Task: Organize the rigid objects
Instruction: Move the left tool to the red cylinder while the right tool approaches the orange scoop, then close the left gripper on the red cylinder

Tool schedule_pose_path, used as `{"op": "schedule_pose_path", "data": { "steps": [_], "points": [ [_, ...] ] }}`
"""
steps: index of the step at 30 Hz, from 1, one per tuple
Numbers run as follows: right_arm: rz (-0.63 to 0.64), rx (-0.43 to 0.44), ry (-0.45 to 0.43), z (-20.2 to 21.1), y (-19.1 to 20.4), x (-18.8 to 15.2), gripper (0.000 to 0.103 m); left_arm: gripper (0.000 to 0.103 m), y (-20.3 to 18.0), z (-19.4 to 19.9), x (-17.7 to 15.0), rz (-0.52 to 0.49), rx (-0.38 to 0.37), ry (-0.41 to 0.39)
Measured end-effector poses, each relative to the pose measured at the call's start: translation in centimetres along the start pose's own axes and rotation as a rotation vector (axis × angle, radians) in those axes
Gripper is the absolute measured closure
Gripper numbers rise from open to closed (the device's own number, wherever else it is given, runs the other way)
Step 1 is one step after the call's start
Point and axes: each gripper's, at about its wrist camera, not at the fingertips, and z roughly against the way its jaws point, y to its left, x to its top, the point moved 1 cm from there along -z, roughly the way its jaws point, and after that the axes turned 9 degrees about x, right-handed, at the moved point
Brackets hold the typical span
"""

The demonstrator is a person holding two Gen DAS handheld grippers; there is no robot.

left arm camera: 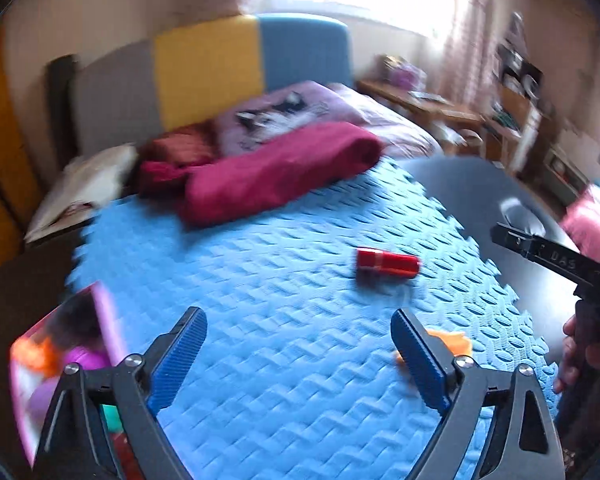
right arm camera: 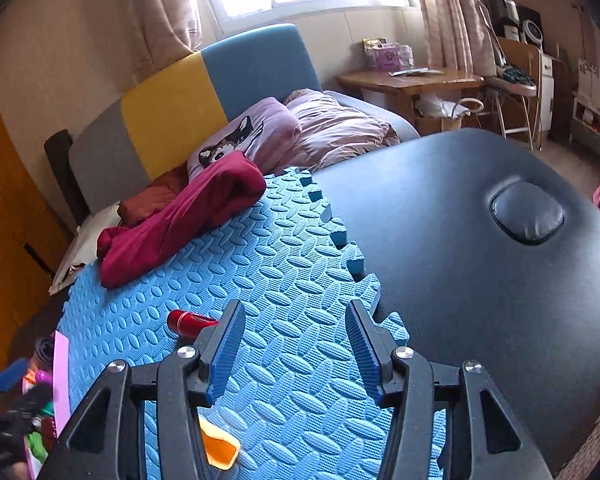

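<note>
A red cylinder (left arm camera: pixel 386 263) lies on its side on the blue foam mat (left arm camera: pixel 300 280). It also shows in the right wrist view (right arm camera: pixel 190 322), partly behind my right gripper's left finger. My left gripper (left arm camera: pixel 298 336) is open and empty, hovering over the mat short of the cylinder. An orange object (left arm camera: pixel 454 340) lies by its right finger and also shows low in the right wrist view (right arm camera: pixel 220 448). My right gripper (right arm camera: pixel 296 328) is open and empty above the mat's (right arm camera: pixel 284 264) right edge. A pink box (left arm camera: pixel 66 360) holding several toys sits at the mat's left.
A crimson cloth (left arm camera: pixel 276 168) lies at the mat's far end, with pillows (right arm camera: pixel 300 128) and a headboard (left arm camera: pixel 220 68) behind. A black padded table (right arm camera: pixel 480 240) lies under and right of the mat. A wooden desk (right arm camera: pixel 412 80) stands far right.
</note>
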Motion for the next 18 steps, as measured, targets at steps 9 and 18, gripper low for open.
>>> {"op": "schedule_pose_path", "data": {
  "steps": [9,18],
  "points": [
    [-0.093,0.033,0.020,-0.3,-1.5,0.2,0.046,0.004,-6.1,-5.8,3.4,-0.152,-0.110,0.034],
    [-0.107,0.066,0.039,-0.6,-1.5,0.1,0.045,0.004,-9.3,-10.6,4.2,-0.233,-0.119,0.094]
  ]
}}
